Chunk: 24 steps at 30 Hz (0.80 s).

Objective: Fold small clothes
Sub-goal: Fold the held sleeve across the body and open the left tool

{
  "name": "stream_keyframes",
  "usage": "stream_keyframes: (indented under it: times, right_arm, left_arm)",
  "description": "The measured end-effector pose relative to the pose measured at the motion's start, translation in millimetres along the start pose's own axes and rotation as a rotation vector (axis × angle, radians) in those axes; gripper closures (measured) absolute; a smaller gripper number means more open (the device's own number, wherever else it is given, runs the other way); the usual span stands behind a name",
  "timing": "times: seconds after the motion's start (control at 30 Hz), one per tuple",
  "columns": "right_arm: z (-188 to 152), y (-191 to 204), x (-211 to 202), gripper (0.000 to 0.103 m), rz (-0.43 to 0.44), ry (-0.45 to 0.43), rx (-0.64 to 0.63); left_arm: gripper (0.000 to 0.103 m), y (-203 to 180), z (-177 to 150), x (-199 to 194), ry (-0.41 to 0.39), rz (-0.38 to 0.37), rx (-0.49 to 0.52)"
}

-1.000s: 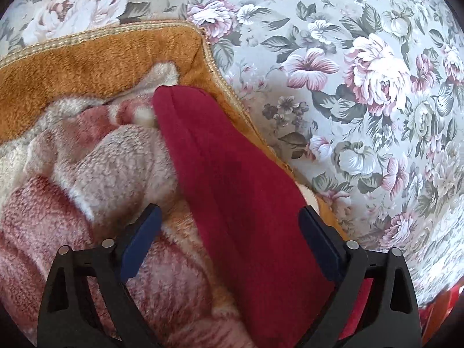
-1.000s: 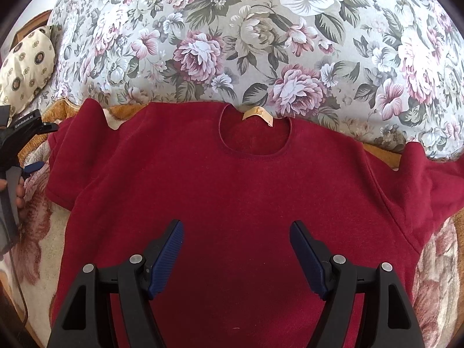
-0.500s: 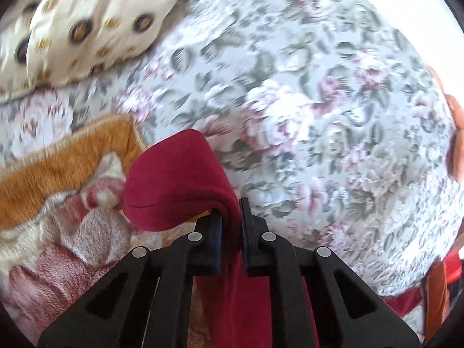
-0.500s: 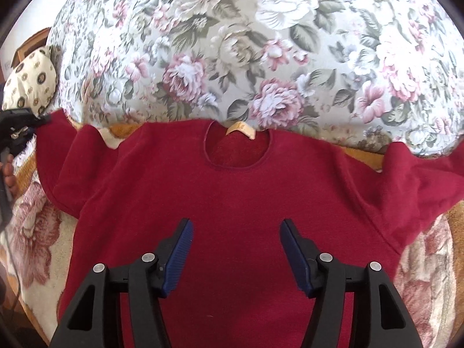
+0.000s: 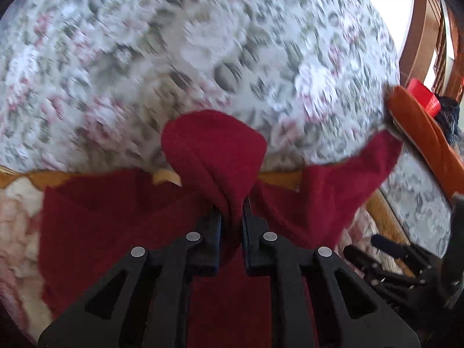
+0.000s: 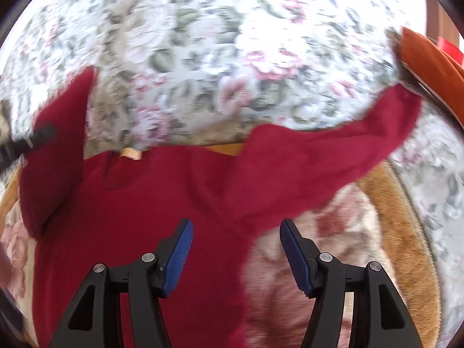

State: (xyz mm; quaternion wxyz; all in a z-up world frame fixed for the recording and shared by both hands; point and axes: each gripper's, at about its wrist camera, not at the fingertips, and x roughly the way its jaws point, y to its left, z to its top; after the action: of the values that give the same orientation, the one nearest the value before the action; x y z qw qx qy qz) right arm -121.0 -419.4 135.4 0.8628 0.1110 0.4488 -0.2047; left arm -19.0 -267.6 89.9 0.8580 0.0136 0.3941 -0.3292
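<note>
A dark red short-sleeved shirt (image 6: 150, 203) lies flat on a fleece blanket, with a tan neck label (image 6: 130, 153) at its collar. My left gripper (image 5: 232, 211) is shut on the shirt's left sleeve (image 5: 214, 150), which bunches up above the jaws and is held over the shirt's body (image 5: 116, 232). In the right wrist view that sleeve (image 6: 58, 145) stands raised at the left edge. My right gripper (image 6: 235, 226) is open above the shirt's right side, near the armpit, with nothing pressed between its pads. The right sleeve (image 6: 333, 150) stretches out to the upper right.
A pink and cream fleece blanket (image 6: 333, 246) with an orange border (image 6: 406, 217) lies under the shirt, on a floral bedspread (image 6: 232, 58). An orange padded edge (image 5: 420, 133), a red box (image 5: 423, 95) and wooden furniture (image 5: 417, 29) are at the right.
My left gripper closed on the left sleeve, lifted it and swung it right over the shirt's body. My right gripper shifted right toward the right sleeve, its jaws slightly narrower.
</note>
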Motion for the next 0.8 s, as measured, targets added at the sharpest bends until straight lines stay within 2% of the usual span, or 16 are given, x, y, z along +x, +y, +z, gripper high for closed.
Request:
stream_keyframes:
  times: [0.1,0.13,0.17,0.23,0.27,0.3,0.33,0.37,0.43,0.53,0.67,0.73,0.8]
  right_arm:
    - [0,-24,-1,0.042,0.006,0.01,0.038]
    - [1,-28,-2,0.042,0.01,0.006,0.043]
    - [1,-31,-4,0.042,0.015,0.001,0.047]
    - [3,-33,-3,0.042,0.029,-0.005,0.058]
    - [4,-33,-3,0.042,0.043,-0.003,0.067]
    - [4,-32,-3,0.042,0.059,-0.001,0.073]
    - [5,-28,-2,0.042,0.077,0.003,0.073]
    - [8,-23,0,0.042,0.094,0.004,0.065]
    - [15,-7,9,0.042,0.106,0.006,0.035]
    - [31,12,27,0.042,0.119,0.01,0.01]
    - [52,35,73,0.042,0.133,0.113,0.022]
    - [57,48,80,0.042,0.114,0.113,0.019]
    - [61,65,76,0.042,0.126,0.082,0.005]
  left_arm:
    - [0.086,-23,-22,32,0.097,0.005,0.042]
    - [0.08,-25,-25,31,0.109,0.004,0.045]
    - [0.069,-25,-24,26,0.116,-0.009,0.048]
    - [0.059,-22,-20,1,0.1,-0.051,0.064]
    - [0.048,-18,-18,-16,0.078,-0.045,0.078]
    - [0.04,-12,-17,-33,0.058,-0.019,0.088]
    - [0.027,-3,-18,-49,0.042,0.013,0.087]
    - [0.023,8,-21,-62,0.033,0.051,0.077]
    - [0.023,37,-31,-80,0.046,0.16,0.036]
    - [0.023,89,-51,-94,0.059,0.239,-0.109]
    - [0.023,147,-80,-84,0.104,0.274,-0.32]
    - [0.023,162,-82,-76,0.125,0.271,-0.366]
    - [0.023,164,-80,-75,0.109,0.266,-0.382]
